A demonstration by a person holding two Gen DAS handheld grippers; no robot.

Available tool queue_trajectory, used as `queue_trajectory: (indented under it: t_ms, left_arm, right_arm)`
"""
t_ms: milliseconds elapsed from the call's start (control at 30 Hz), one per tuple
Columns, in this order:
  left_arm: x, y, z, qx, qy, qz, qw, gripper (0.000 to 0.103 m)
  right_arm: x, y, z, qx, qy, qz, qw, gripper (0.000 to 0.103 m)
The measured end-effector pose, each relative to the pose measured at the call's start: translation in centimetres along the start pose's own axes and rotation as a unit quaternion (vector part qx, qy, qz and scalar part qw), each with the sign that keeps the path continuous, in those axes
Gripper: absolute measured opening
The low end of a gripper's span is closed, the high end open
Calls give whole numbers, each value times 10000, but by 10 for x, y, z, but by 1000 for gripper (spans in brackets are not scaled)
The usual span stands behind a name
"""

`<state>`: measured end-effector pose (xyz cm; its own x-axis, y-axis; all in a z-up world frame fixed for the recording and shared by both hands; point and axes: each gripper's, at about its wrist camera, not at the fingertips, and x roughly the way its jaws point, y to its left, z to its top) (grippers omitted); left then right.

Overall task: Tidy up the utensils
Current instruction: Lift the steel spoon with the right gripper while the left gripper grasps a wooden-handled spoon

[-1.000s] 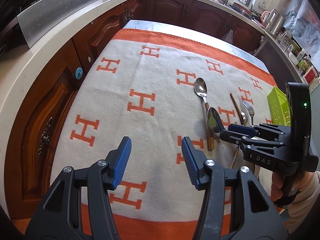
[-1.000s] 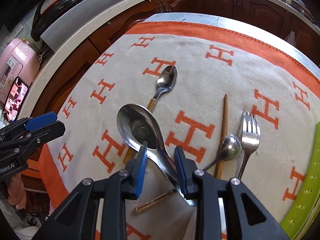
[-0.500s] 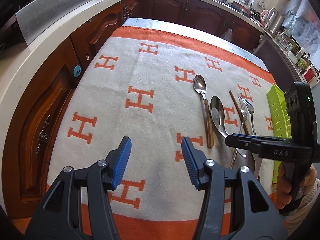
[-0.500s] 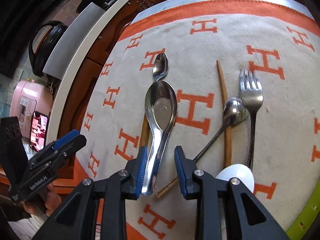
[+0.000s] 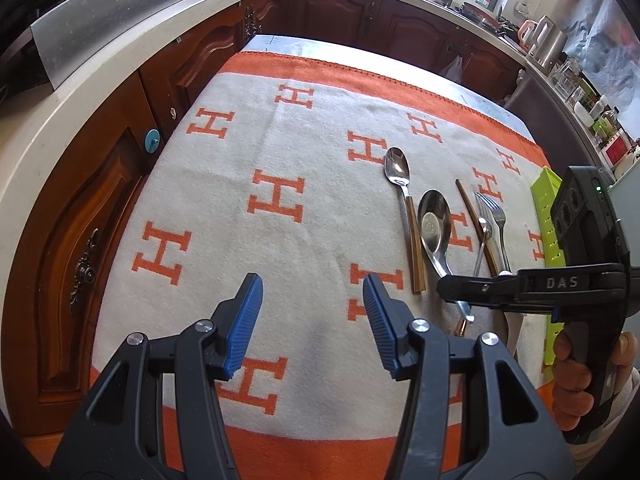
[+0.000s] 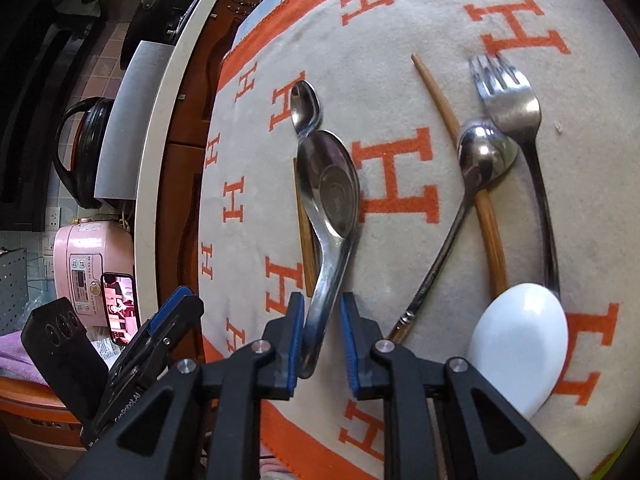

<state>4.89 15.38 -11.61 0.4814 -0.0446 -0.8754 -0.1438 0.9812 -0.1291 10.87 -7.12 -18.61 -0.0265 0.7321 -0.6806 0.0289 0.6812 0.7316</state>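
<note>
On the left, the left tool hangs over a bare stretch of the cream-and-orange blanket that covers the desk, its blue pads standing fairly wide apart with nothing between them. Past it, toward the right, the utensils lie in a loose row on the blanket: first a wooden-handled spoon, then just beside it a steel soup spoon with a deep bowl and short curved handle. The right tool, gripped by a hand, straddles that handle; its jaws have just been closing and now stand narrow, the left pad against the handle and a sliver of gap still showing at the right pad, so they are not clamped on it. Farther right, a slim dark-handled teaspoon lies slantwise across a single wooden chopstick, its bowl touching the head of a steel fork. A white ceramic spoon rests near the front edge, over the fork's handle end. At the far right edge of the blanket sits a lime-green cutlery tray.
</note>
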Motion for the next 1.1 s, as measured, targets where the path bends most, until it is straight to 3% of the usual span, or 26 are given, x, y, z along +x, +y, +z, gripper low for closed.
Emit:
queue_trajectory:
  t_ms: [233, 533, 833, 1100]
  left_arm:
    - [1, 0, 1, -5, 28, 26, 10000, 49]
    - [9, -11, 10, 92, 64, -96, 9999, 49]
    - [45, -24, 41, -176, 361, -1160, 9924, 49]
    - [88, -43, 66, -239, 609, -1332, 9889, 49]
  right_arm:
    - [-8, -2, -5, 131, -358, -4, 9993, 4]
    - [-35, -5, -16, 195, -796, 187, 9965, 3]
    - [-88, -22, -25, 381, -1522, 379, 9869, 3]
    - [-128, -40, -34, 471, -1949, 516, 9783, 3]
